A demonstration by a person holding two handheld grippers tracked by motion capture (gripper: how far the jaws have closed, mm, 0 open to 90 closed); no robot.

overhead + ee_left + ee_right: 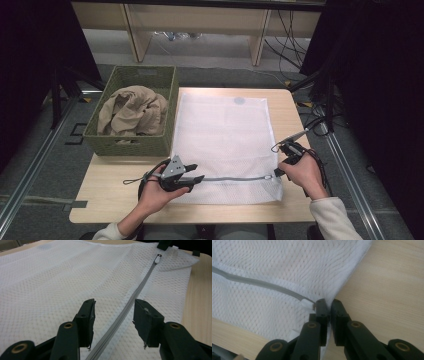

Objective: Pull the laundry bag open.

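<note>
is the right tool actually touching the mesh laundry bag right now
Touching. In the right gripper view the right tool is pinched shut on the corner edge of the mesh laundry bag, beside the zipper pull.

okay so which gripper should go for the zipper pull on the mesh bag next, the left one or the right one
Probably the left. The right gripper is shut on the mesh bag corner beside the zipper pull, anchoring it. The left gripper stands open over the zipper, free to slide along to the pull.
</note>
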